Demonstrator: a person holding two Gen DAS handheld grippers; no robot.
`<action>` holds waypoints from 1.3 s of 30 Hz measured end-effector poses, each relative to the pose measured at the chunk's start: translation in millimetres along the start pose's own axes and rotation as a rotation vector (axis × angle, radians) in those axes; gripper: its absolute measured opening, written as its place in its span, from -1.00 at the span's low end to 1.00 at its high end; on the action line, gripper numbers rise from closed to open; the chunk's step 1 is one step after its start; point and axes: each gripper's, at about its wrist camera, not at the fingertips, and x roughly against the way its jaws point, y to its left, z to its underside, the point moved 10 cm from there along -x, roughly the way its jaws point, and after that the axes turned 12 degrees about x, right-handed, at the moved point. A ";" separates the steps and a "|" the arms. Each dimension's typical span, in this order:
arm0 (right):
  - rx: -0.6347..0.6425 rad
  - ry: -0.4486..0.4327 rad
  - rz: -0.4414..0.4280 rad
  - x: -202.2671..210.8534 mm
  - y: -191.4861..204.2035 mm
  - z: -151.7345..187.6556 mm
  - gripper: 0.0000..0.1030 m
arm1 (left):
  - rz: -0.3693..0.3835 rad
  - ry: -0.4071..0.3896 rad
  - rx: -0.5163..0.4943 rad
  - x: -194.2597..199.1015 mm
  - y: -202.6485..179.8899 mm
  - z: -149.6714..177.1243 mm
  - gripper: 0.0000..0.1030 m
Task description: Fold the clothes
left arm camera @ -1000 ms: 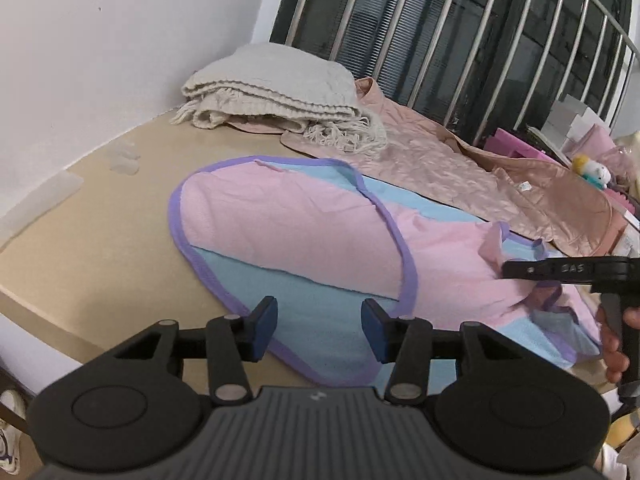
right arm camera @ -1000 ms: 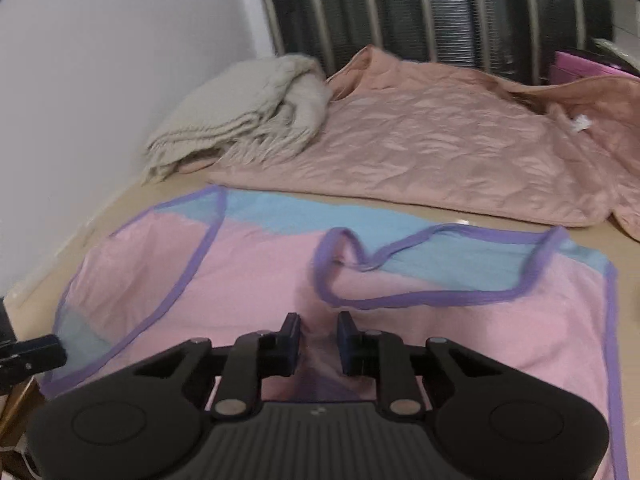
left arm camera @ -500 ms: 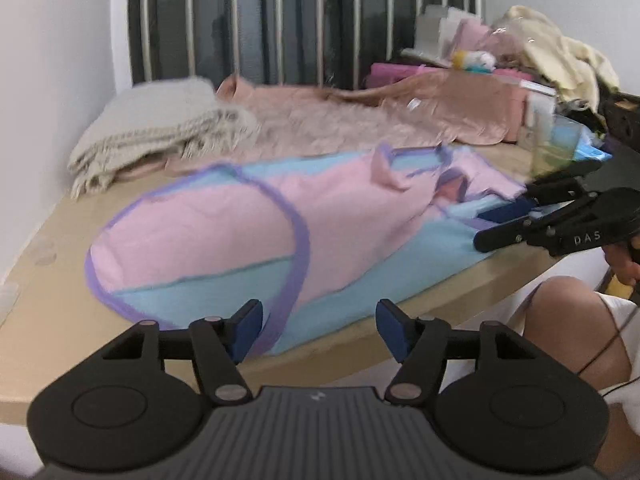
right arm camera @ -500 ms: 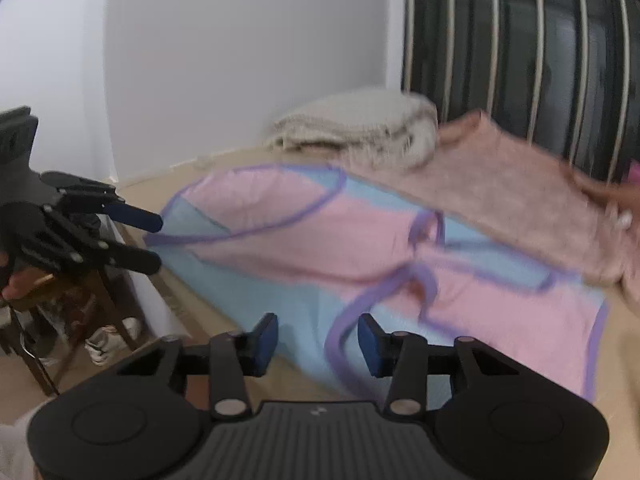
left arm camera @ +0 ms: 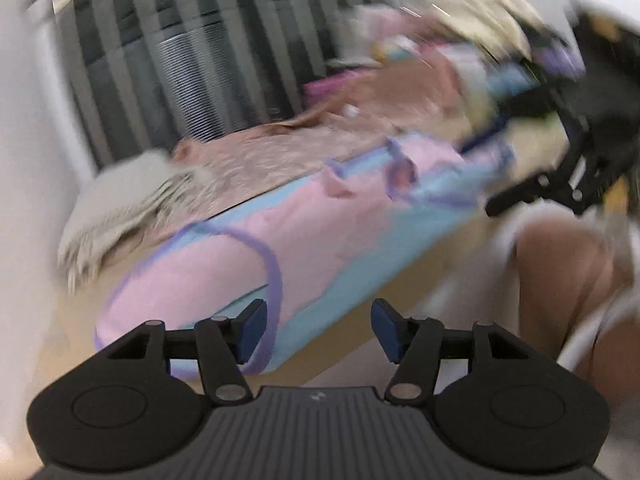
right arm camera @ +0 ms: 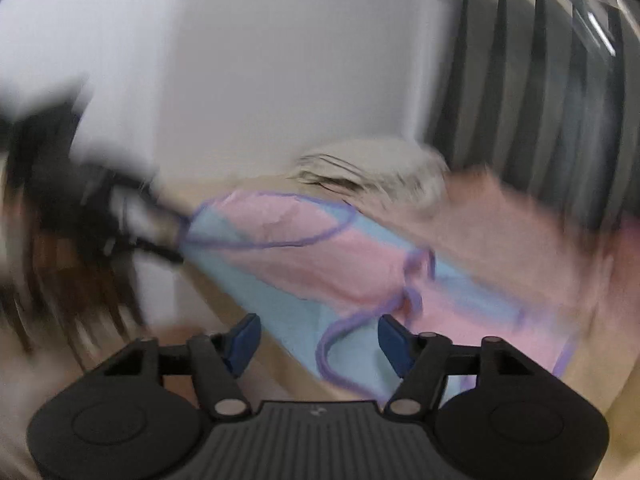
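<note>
Holding my left gripper (left arm camera: 318, 330) and right gripper (right arm camera: 318, 338) wide apart and empty, pink and blue garment (left arm camera: 280, 248) flat on the table (left arm camera: 360, 320) at twelve o'clock, both views blurred

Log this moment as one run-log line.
step: fold clothes | left gripper: open, empty | right gripper: open, empty | pink-and-blue garment: on table, ungripped | views: motion-blurred
</note>
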 end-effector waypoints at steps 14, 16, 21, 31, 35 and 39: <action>0.147 0.084 -0.153 -38.0 11.2 6.1 -1.00 | 0.115 0.055 -0.086 9.5 12.5 3.7 -0.96; 0.090 0.061 -0.203 -30.3 7.3 4.6 -1.00 | 0.137 0.053 -0.071 11.9 20.4 -6.7 -0.99; -0.051 -0.006 -0.210 -18.0 -48.1 -12.9 -1.00 | 0.153 0.023 -0.053 13.8 44.0 -40.5 -1.00; 0.227 0.083 -0.194 -24.1 -6.7 -1.0 -0.02 | -0.001 0.012 -0.406 0.7 6.2 8.5 0.34; 0.281 0.152 -0.178 -44.2 8.1 15.1 -0.48 | -0.047 0.014 -0.456 -10.5 4.6 19.9 -0.37; 0.237 0.151 -0.175 -40.8 3.3 14.5 -0.84 | -0.031 0.032 -0.431 -6.0 6.5 17.6 -0.69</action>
